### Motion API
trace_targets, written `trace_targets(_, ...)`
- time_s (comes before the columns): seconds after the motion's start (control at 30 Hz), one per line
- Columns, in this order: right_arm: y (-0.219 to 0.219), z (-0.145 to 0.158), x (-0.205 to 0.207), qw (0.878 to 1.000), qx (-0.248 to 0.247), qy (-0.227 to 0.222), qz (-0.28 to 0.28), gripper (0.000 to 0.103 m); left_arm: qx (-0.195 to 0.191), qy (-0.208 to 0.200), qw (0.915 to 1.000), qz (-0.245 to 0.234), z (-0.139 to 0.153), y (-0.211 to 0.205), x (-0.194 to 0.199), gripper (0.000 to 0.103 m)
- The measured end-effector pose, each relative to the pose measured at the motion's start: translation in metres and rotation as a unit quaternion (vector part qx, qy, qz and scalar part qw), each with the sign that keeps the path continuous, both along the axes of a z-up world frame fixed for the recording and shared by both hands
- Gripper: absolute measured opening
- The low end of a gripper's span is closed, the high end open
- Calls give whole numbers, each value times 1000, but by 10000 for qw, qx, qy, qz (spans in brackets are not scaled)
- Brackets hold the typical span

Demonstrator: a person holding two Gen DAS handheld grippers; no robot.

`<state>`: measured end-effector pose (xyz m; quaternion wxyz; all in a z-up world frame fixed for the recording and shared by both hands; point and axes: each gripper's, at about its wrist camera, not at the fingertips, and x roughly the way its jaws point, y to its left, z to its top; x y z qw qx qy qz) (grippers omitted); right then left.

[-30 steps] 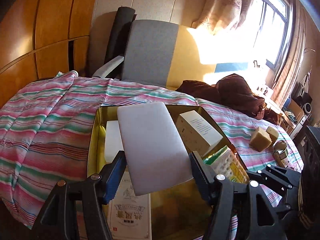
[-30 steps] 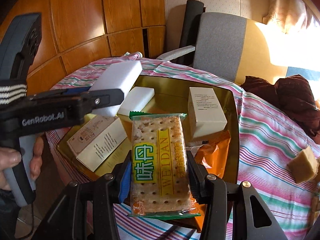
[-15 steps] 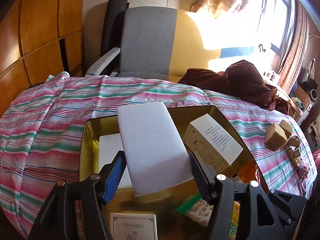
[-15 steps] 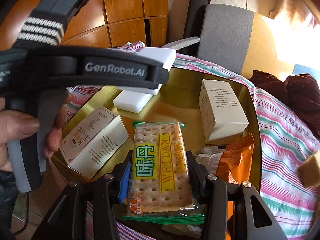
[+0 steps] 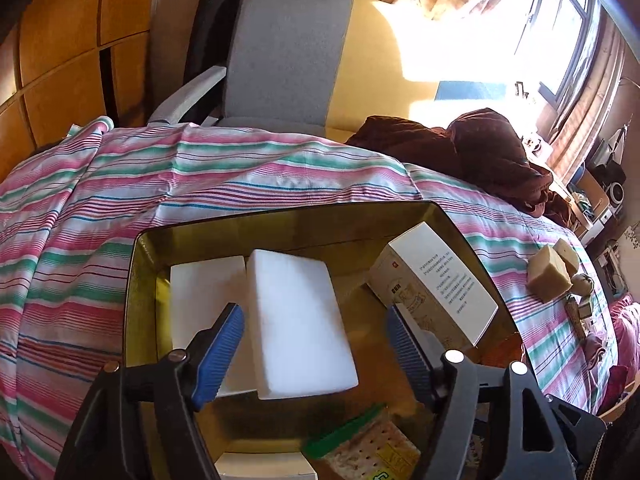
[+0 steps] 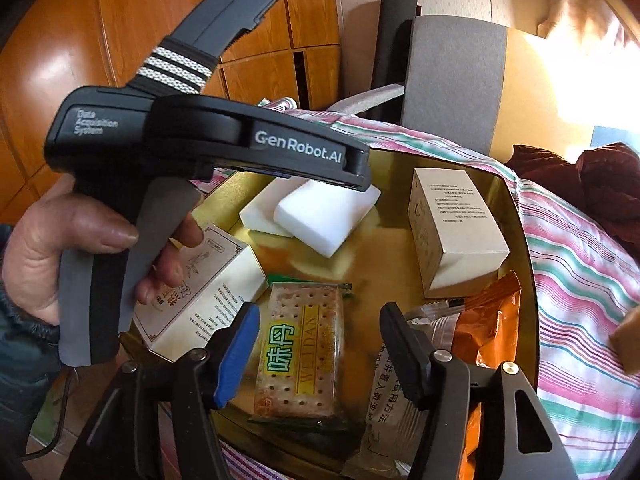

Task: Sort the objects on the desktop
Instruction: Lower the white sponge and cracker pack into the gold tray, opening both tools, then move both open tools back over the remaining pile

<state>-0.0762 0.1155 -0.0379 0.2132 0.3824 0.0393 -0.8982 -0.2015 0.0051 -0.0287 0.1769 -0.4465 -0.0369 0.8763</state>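
Both grippers stood over the gold tray (image 5: 138, 280) at the time of inspection, the tray resting on a surface covered by a striped cloth (image 5: 200, 184).

Left gripper (image 5: 316, 344): fingers spread apart, holding nothing. A white foam block (image 5: 300, 324) lay at centre frame between them, touching neither, propped at a tilt across a second white block (image 5: 204, 292) to its left.

Right gripper (image 6: 320, 348): fingers likewise apart and empty. The cracker packet (image 6: 302, 344) lay flat on the tray floor below them, lower centre of the right wrist view.

Other contents noted: a tan carton (image 6: 452, 232) at right of the tray, a printed carton (image 6: 200, 292) at lower left, an orange wrapper (image 6: 492, 320) and a pale sachet (image 6: 392, 408) at lower right. A person's hand (image 6: 80, 256) held the left gripper's handle at left of frame. Tan cubes (image 5: 550, 268) remained on the cloth outside the tray, right edge of the left wrist view.

Assessment: the step in hand appeared to be release of two items into the tray, both deposits looking complete. The next move would likely call for lifting both grippers clear without nudging the leaning block, then turning toward the cubes yet outside.
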Motion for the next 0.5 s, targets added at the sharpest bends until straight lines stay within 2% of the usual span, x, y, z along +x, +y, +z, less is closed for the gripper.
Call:
trace_targets(0.1,5,5,11,9997,-166,197,-27,74,269,146,9994,157,6,-7,5,76)
trace_targets(0.27,22,17,26,9977,-428,497,-166,75,523,646,9958,373,25,-13,29,76)
trace_targets(0.4,55,29,47,9925,-450,945,-632,77,615,1116,9909,443,43,-7,59,76)
trace_targets(0.5,92,31,61,9846,-370,1227,-1189,81,721,1493,9853,415,56,1,86,76)
